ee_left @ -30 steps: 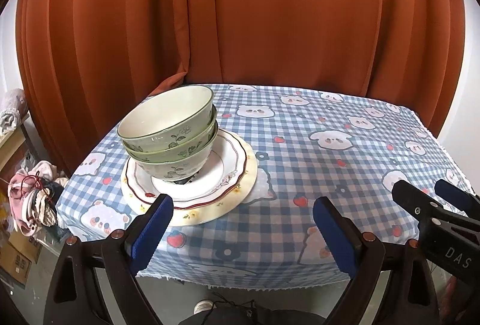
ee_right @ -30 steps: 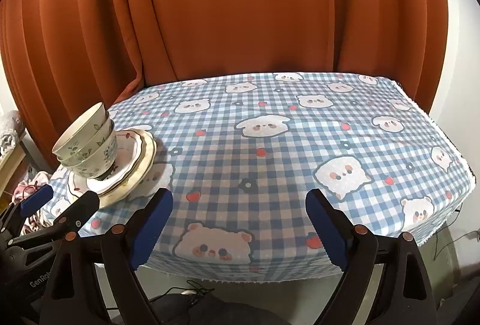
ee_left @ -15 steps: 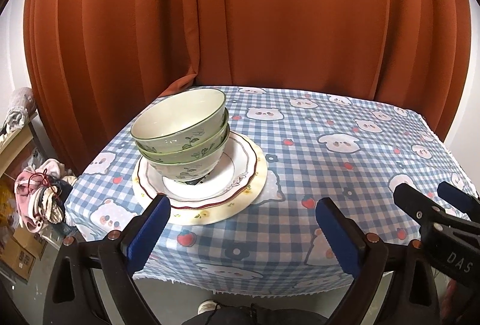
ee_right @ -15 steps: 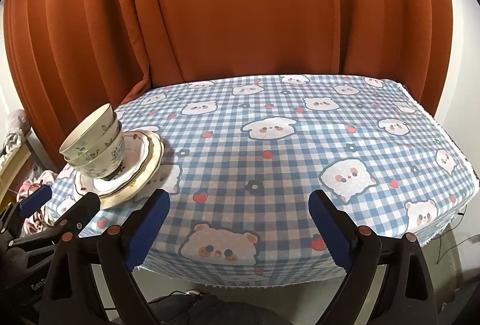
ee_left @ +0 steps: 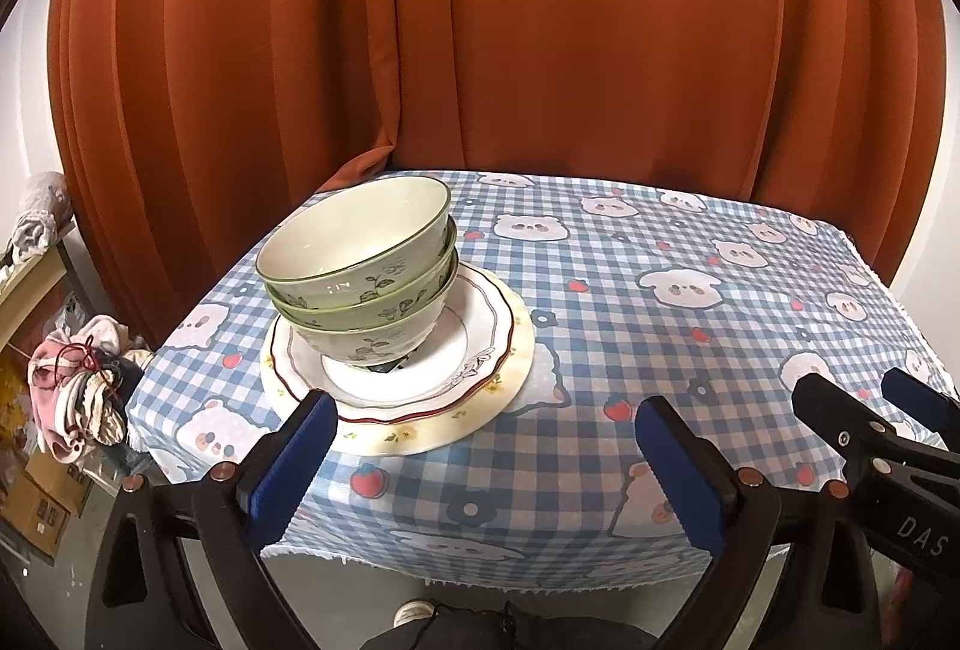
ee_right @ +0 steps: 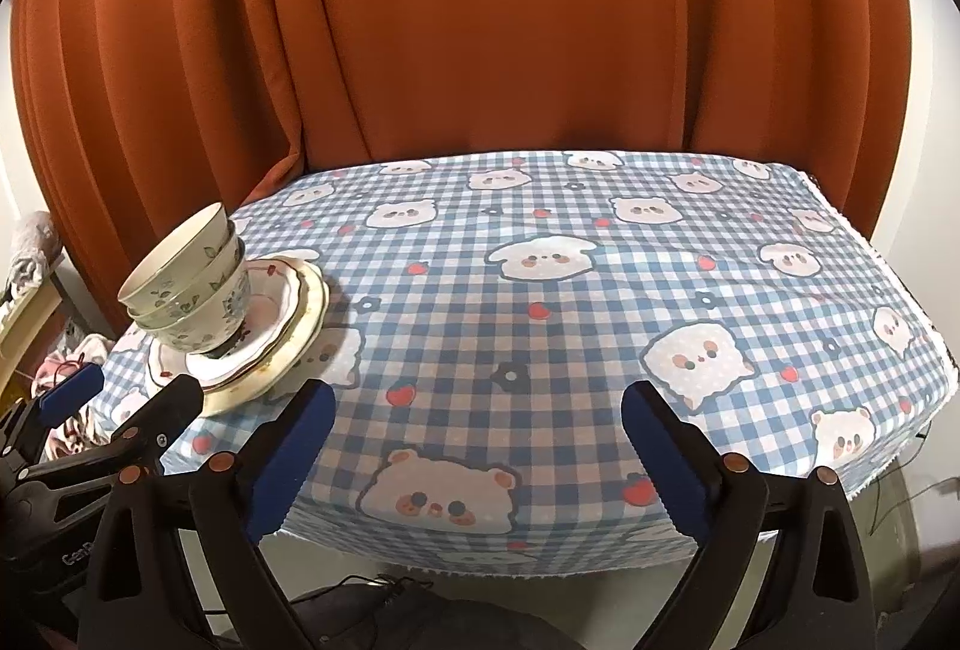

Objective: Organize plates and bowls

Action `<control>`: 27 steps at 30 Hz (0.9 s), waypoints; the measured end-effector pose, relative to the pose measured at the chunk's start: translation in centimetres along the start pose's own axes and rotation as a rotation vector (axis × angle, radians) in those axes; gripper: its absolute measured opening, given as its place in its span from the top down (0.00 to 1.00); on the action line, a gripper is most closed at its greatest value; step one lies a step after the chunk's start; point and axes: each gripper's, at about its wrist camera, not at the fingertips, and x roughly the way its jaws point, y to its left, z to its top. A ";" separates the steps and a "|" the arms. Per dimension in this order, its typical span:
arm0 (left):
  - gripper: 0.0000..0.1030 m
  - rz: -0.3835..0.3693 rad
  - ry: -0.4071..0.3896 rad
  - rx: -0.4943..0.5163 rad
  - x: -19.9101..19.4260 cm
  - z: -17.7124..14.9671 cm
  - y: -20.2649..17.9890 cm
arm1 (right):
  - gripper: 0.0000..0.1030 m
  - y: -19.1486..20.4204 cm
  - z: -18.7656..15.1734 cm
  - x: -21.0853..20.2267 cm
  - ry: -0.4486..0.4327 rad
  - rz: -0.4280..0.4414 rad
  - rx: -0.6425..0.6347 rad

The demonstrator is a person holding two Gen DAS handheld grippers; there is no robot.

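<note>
Bear-print tablecloth [ee_left: 690, 350] w/ orange curtain [ee_left: 540, 50] behind.

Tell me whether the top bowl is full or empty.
Empty: the top bowl shows a bare cream interior in the left wrist view, nested upright in the bowls below.

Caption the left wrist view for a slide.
Open left tool faces three nested green bowls stacked on two plates atop a bear-print tablecloth.

**Black frames, blue pads**

Our left gripper [ee_left: 480, 446] and right gripper [ee_right: 474, 434] share one build: black plastic clamp arms with triangular cut-outs, copper-coloured rivets at the joints, and blue padded fingers [ee_left: 288, 464]. White lettering reading "DAS" marks our right gripper's black body.
</note>
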 end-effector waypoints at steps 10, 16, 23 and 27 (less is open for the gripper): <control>0.02 -0.004 -0.004 0.007 0.2 0.2 -0.3 | 0.04 -0.6 0.1 0.2 0.003 -0.010 0.017; 0.02 -0.003 -0.004 0.007 0.2 0.2 -0.4 | 0.04 -0.7 0.1 0.3 0.003 -0.009 0.016; 0.02 -0.008 -0.001 0.008 0.3 0.3 -0.5 | 0.04 -0.8 0.1 0.3 0.004 -0.008 0.015; 0.01 -0.013 -0.002 0.006 0.3 0.3 -0.5 | 0.04 -0.8 0.1 0.3 0.003 -0.008 0.017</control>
